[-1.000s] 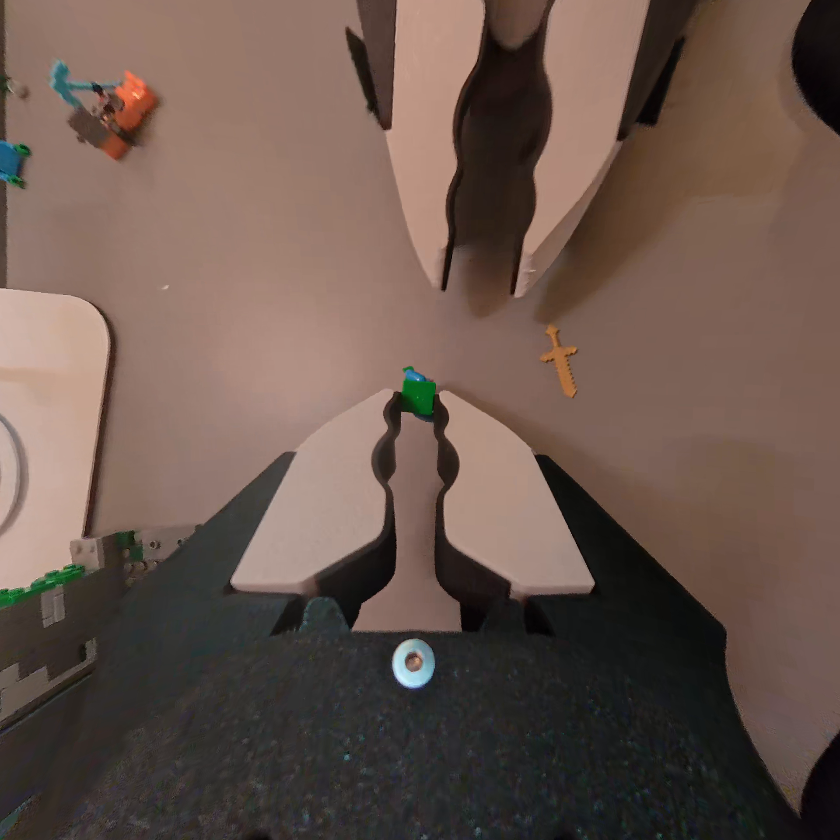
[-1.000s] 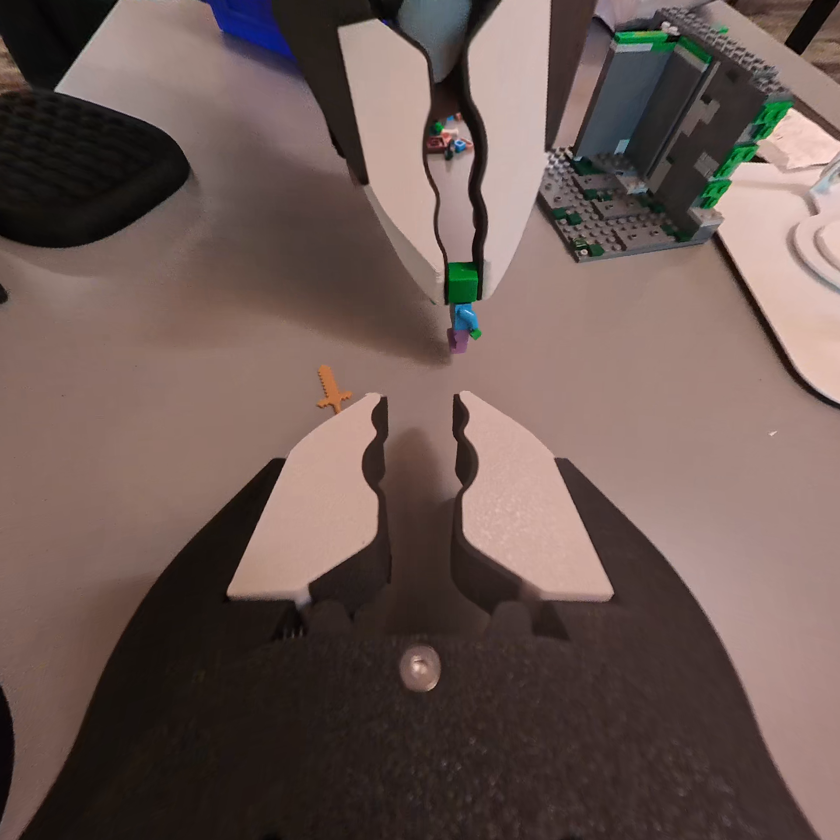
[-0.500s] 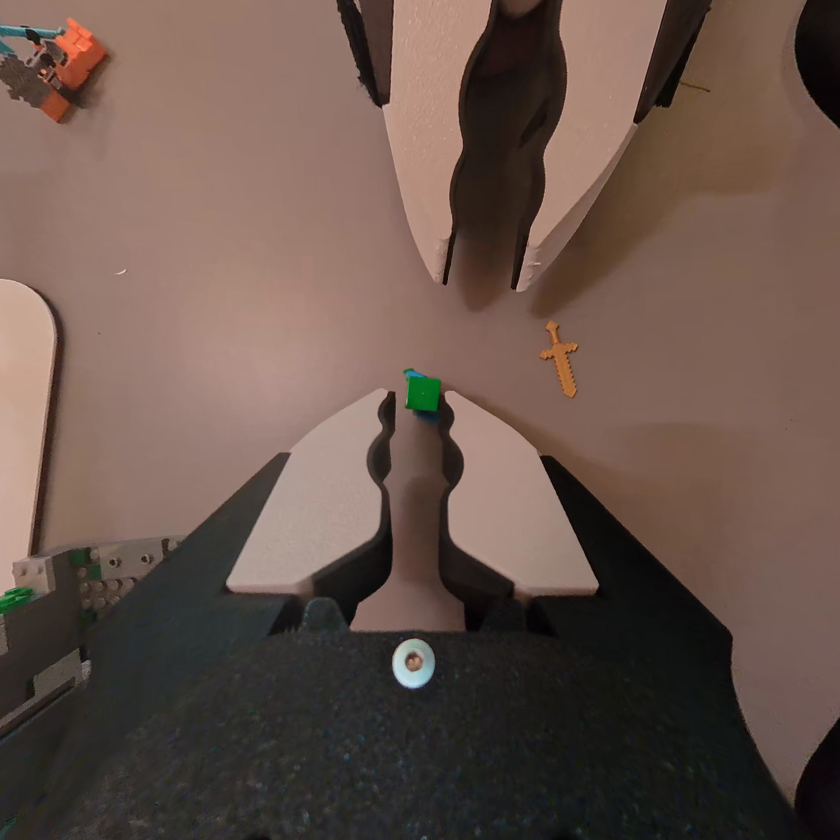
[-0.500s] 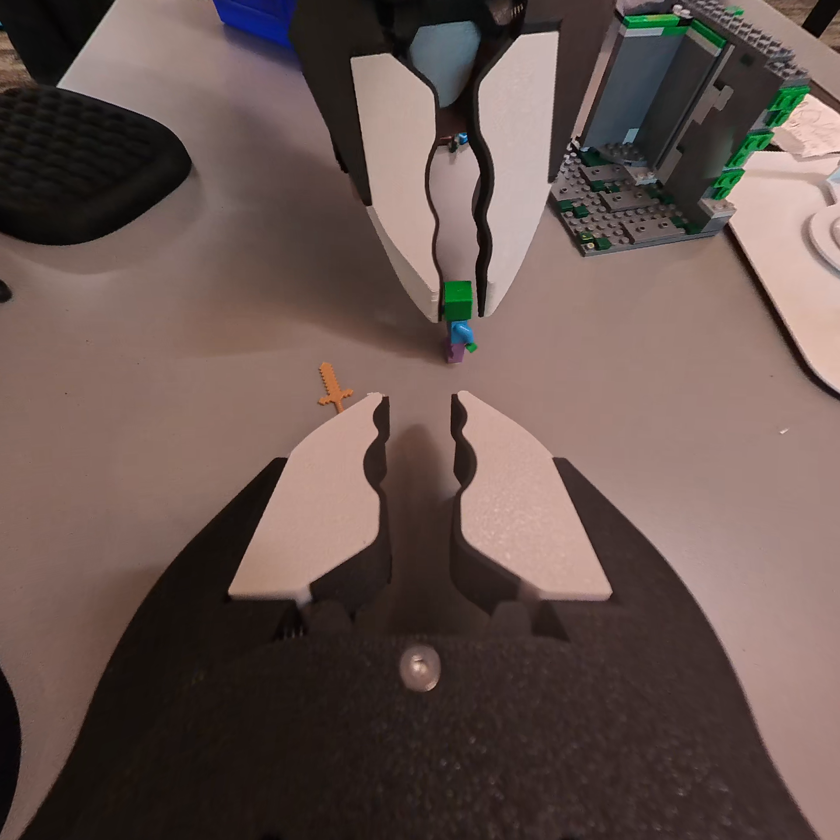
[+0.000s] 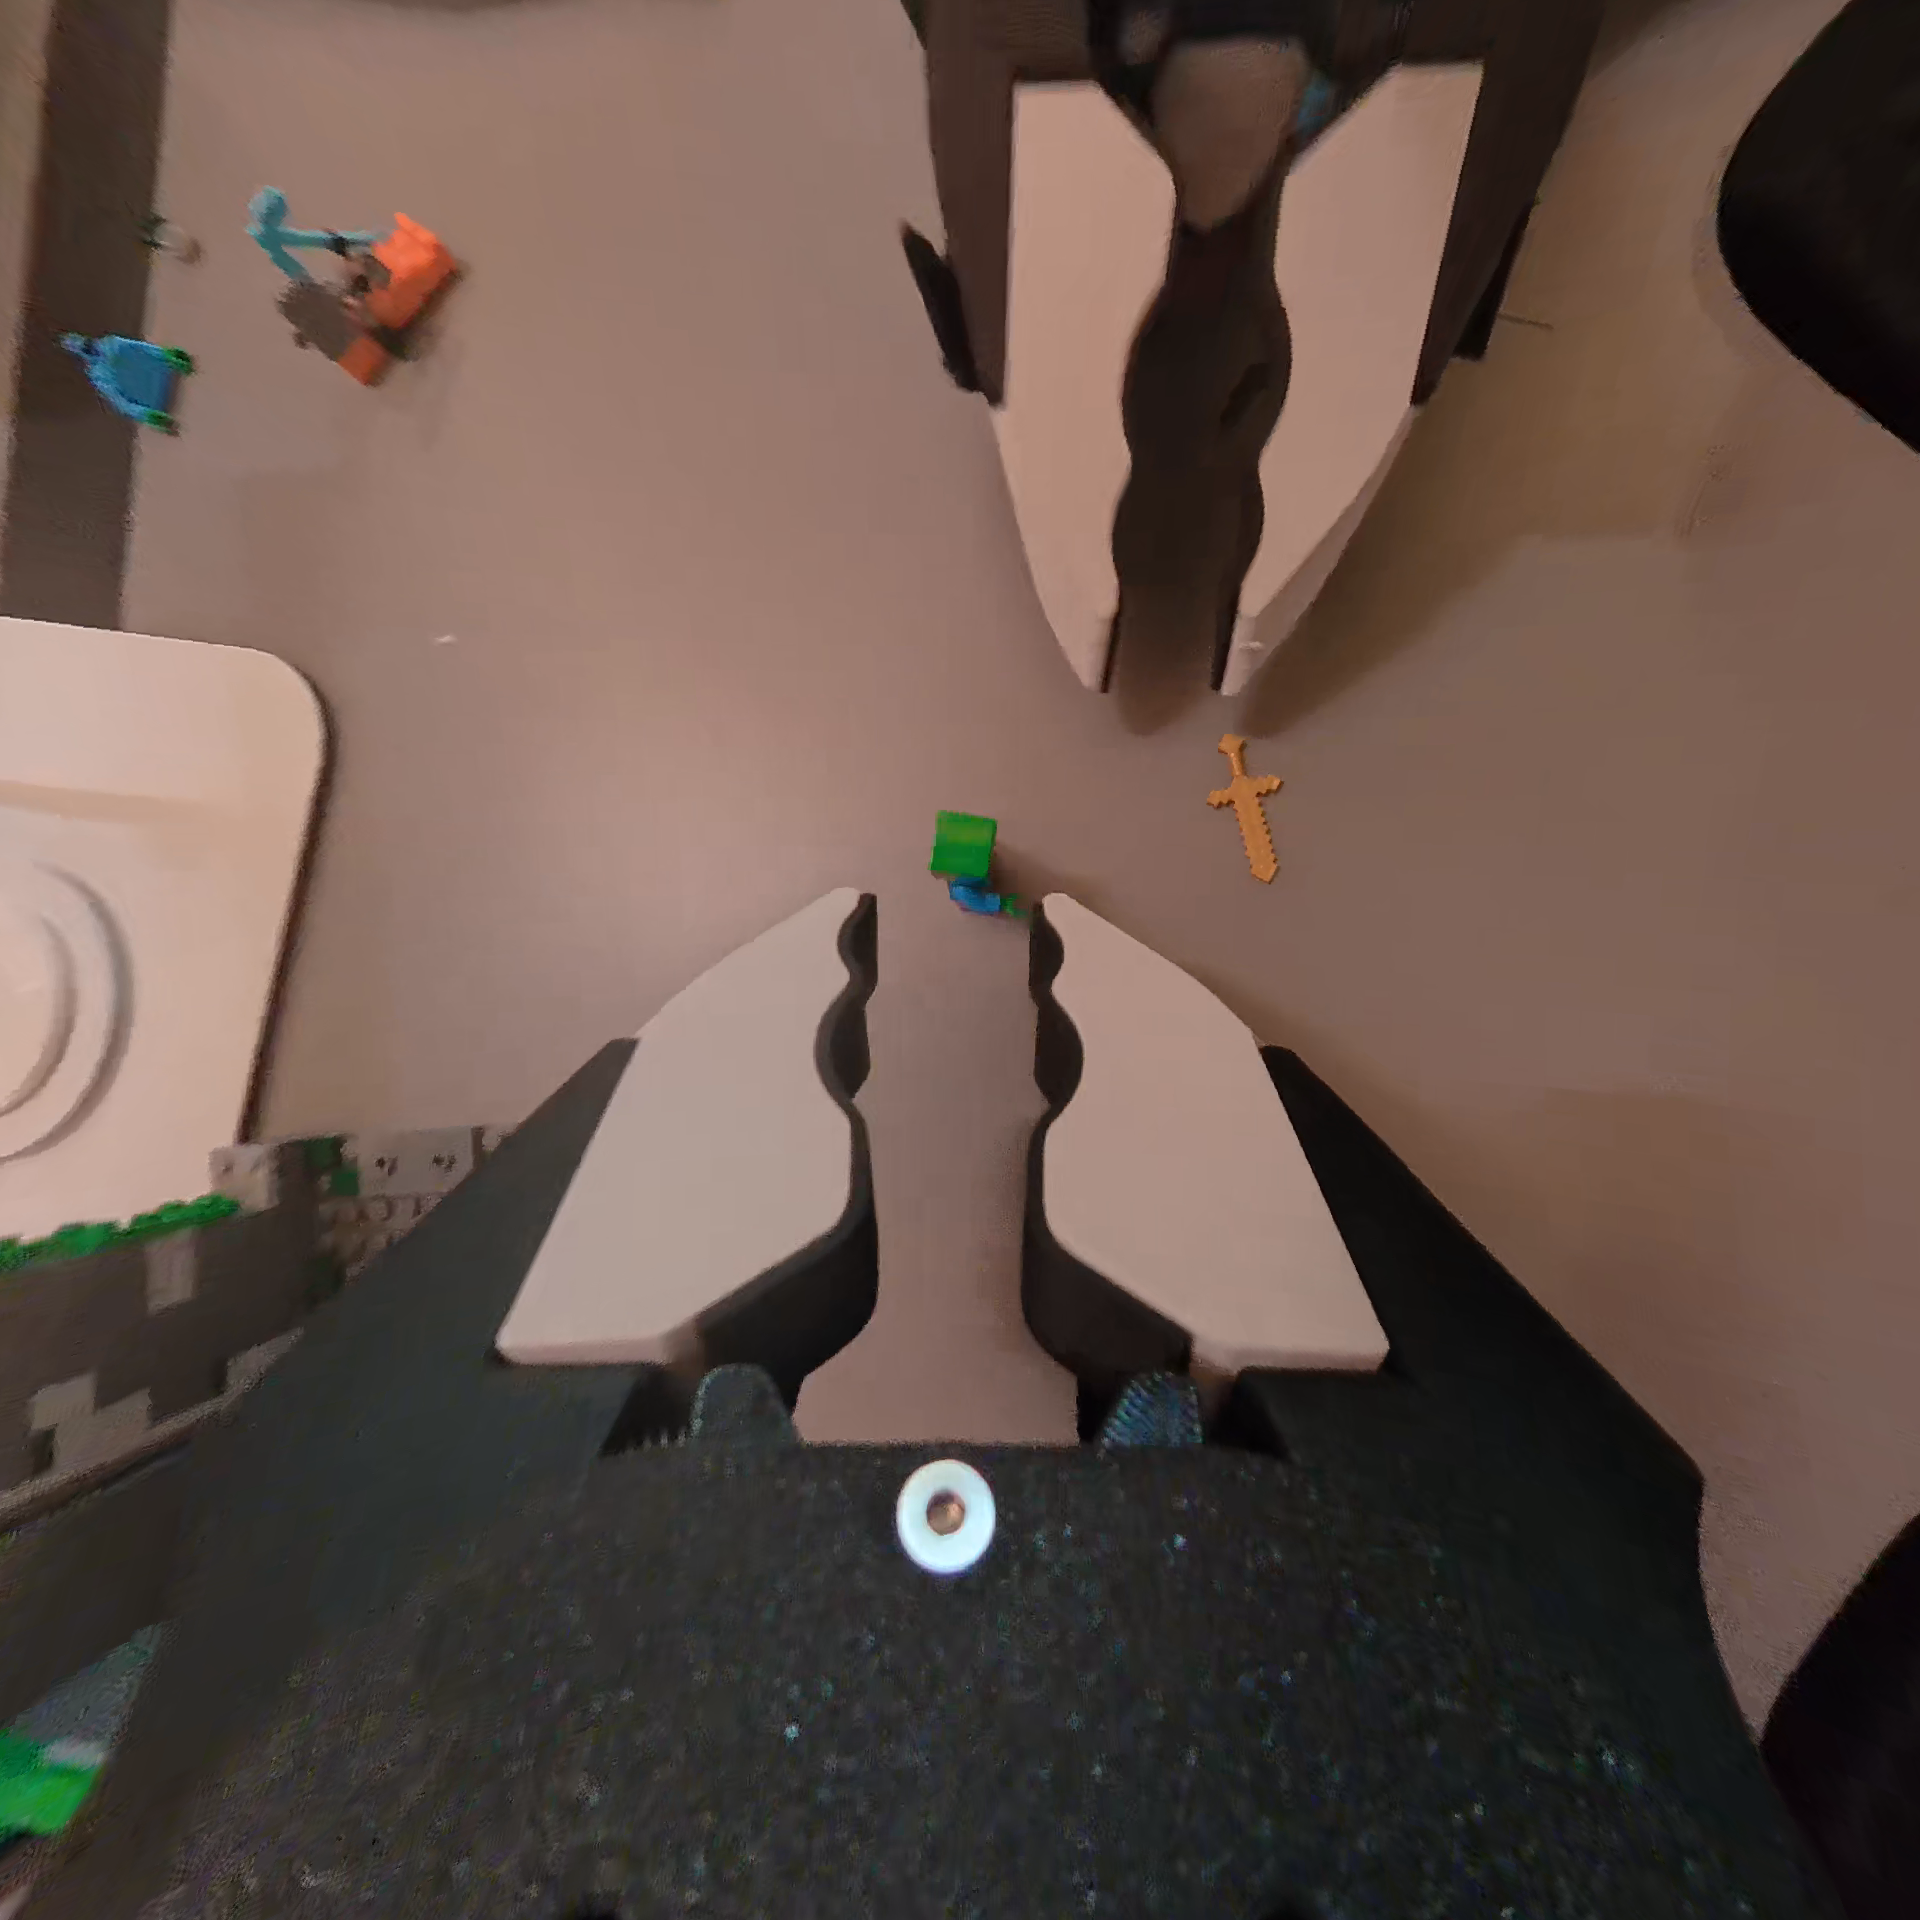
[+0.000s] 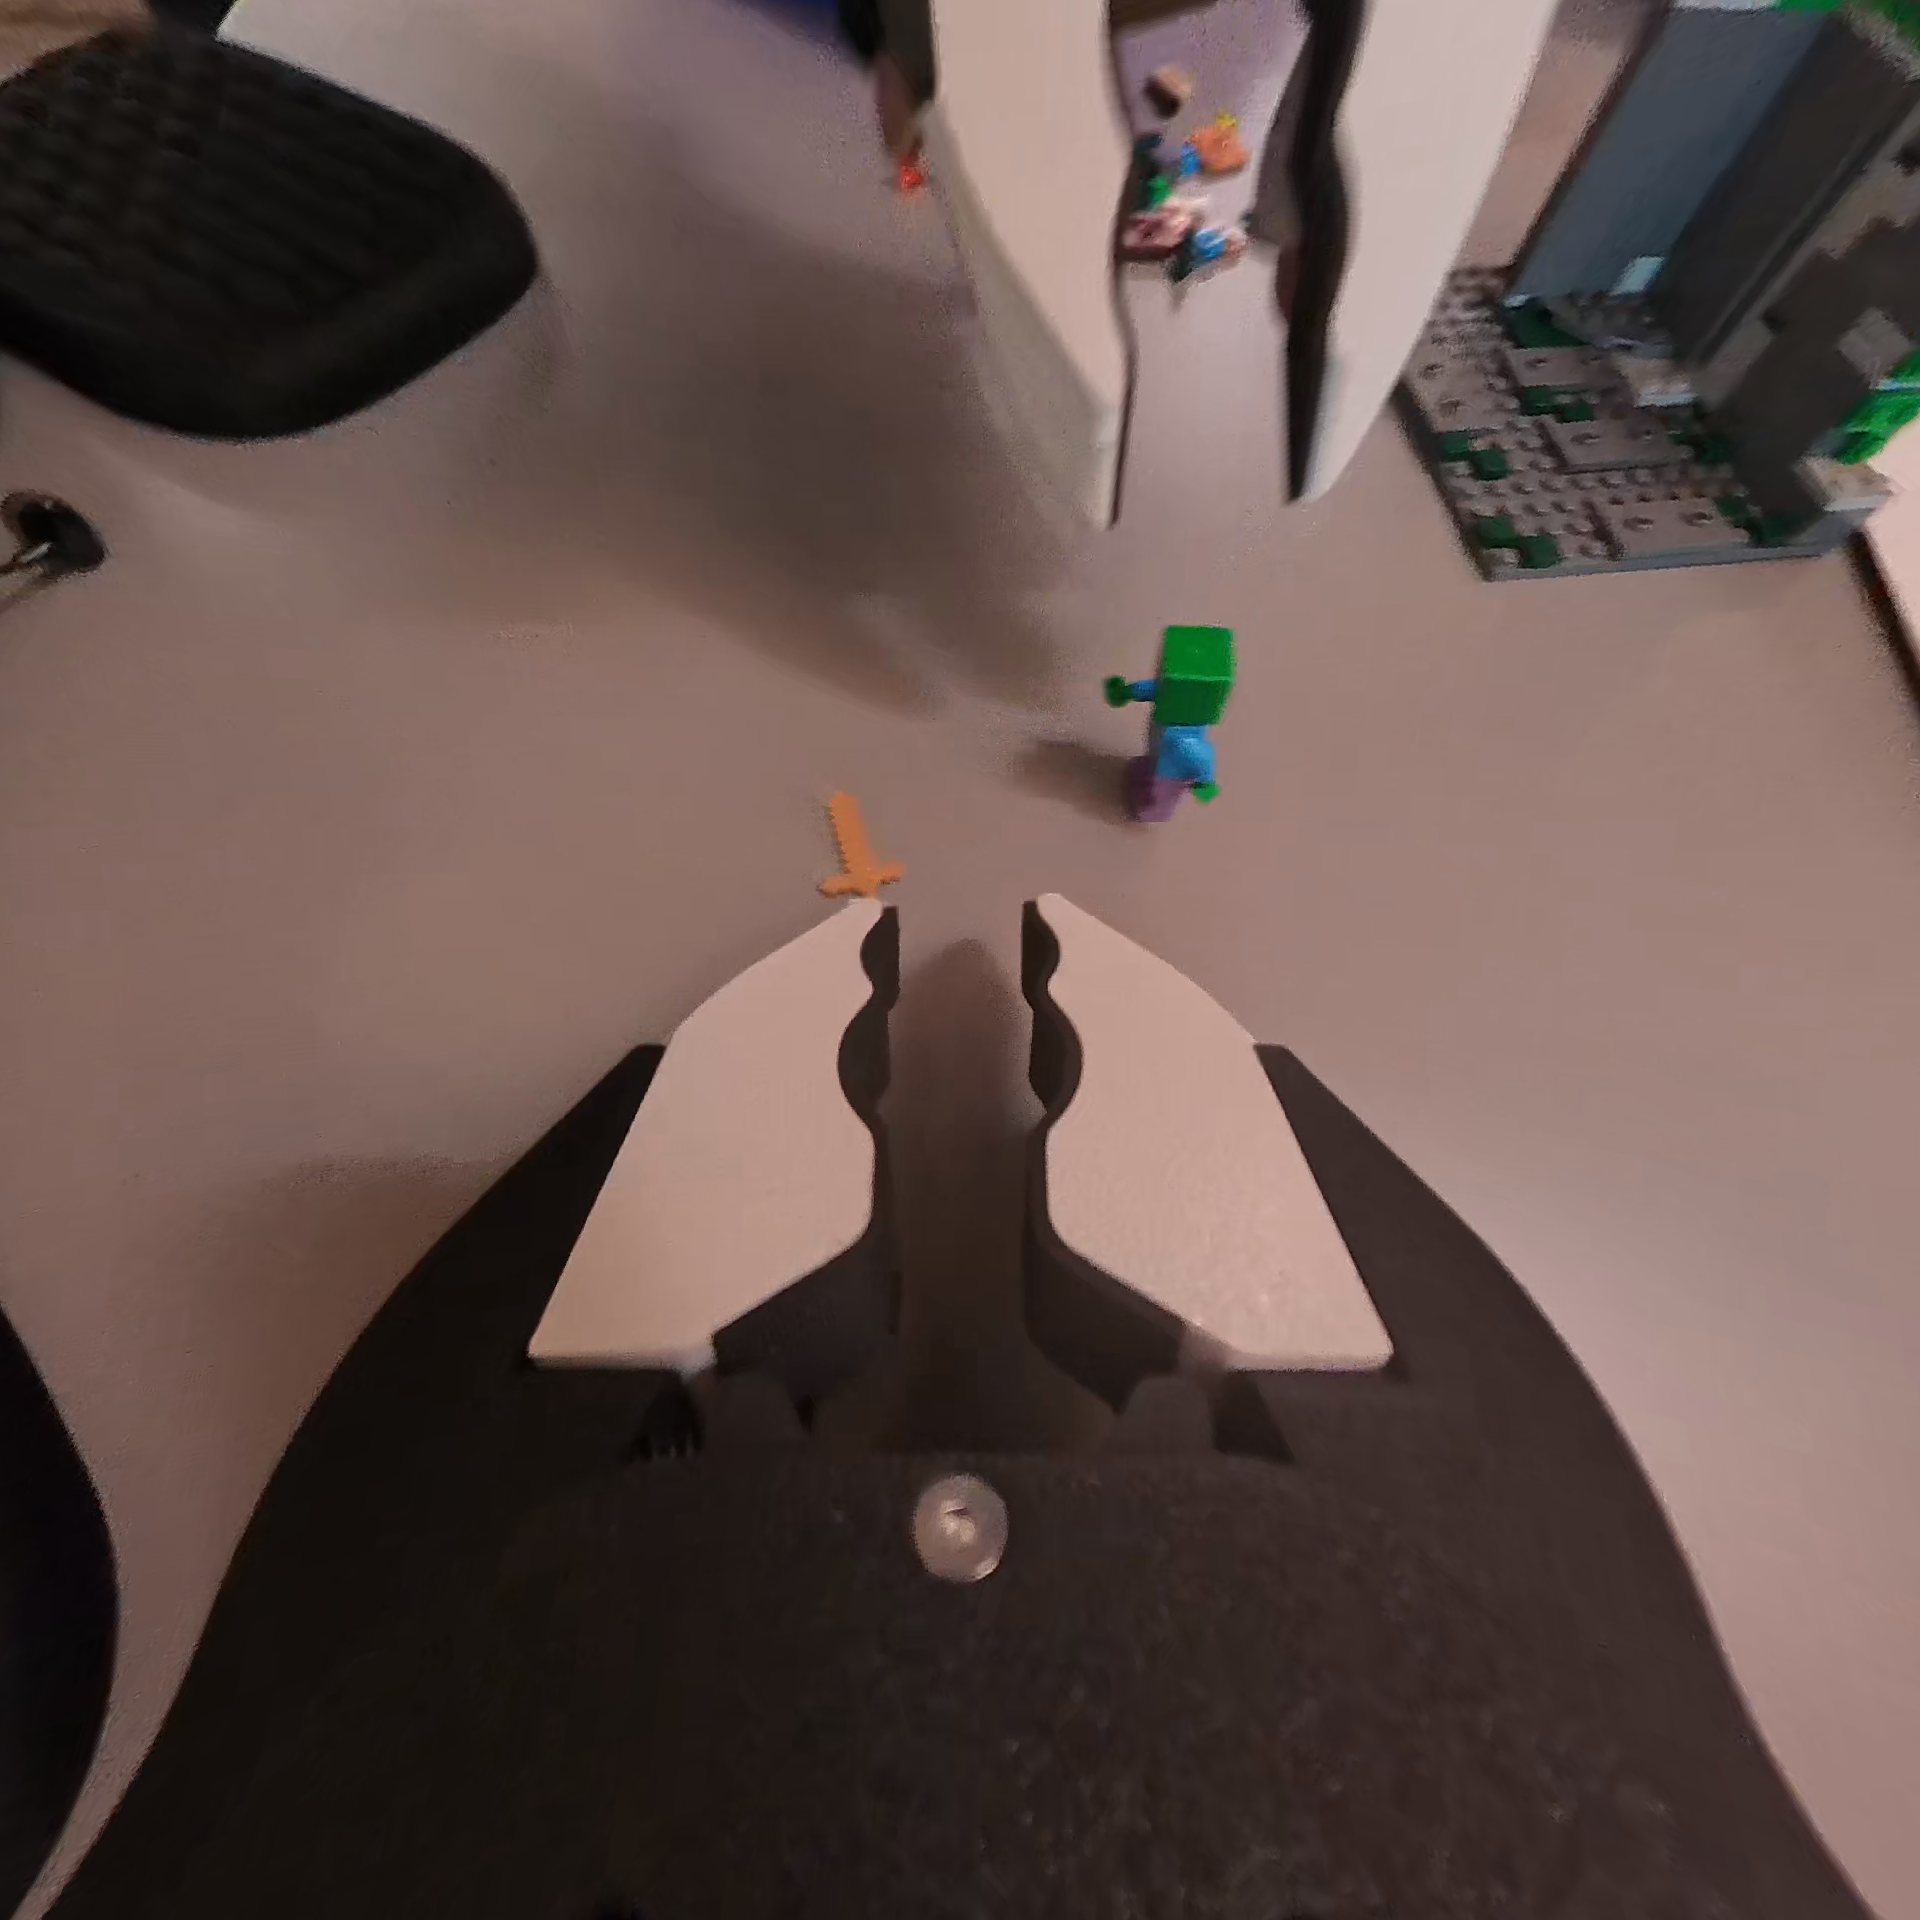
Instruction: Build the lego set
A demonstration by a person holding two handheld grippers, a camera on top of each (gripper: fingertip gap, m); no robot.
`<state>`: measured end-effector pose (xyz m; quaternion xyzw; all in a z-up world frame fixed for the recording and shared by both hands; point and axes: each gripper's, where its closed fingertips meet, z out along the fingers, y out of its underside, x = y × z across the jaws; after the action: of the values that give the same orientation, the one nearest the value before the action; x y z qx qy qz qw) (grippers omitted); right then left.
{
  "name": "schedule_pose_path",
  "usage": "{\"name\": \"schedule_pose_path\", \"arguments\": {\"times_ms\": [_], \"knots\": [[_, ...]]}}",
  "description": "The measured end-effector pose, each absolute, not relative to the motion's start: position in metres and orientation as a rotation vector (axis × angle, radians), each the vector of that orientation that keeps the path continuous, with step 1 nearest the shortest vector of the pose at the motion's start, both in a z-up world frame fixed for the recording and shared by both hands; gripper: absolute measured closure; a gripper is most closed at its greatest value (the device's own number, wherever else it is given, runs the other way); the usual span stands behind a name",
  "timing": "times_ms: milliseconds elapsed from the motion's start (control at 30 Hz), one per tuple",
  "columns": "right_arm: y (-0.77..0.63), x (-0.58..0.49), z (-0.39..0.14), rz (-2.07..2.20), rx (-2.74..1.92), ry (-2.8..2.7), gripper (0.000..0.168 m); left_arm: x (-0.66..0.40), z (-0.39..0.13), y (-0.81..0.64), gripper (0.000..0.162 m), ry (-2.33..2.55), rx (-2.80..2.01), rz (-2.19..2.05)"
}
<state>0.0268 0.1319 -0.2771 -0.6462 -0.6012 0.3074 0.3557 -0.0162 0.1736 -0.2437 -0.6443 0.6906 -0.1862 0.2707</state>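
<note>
Released from the left gripper (image 5: 956,904), whose jaws were shut on its green head a second ago and now stand wide with nothing between them, the zombie minifigure (image 6: 1179,727) stands upright on the desk (image 6: 520,727) just beyond that gripper's tips. Nearer the right gripper (image 6: 958,906), also parted and empty, the gold sword (image 6: 857,862) lies flat just past its left fingertip, apart from the figure. The step in hand seems to be arming the figure, so next the right gripper should pinch the sword; farther off stands the grey-and-green build (image 6: 1662,416).
</note>
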Motion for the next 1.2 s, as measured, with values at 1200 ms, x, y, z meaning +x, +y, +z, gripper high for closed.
{"name": "schedule_pose_path", "arguments": {"times_ms": [1200], "knots": [[0.1,-0.006,-0.253,0.465,-1.61,-1.49,0.168,-0.02,-0.245,0.094,0.135,1.167,-1.89,-1.092]]}}
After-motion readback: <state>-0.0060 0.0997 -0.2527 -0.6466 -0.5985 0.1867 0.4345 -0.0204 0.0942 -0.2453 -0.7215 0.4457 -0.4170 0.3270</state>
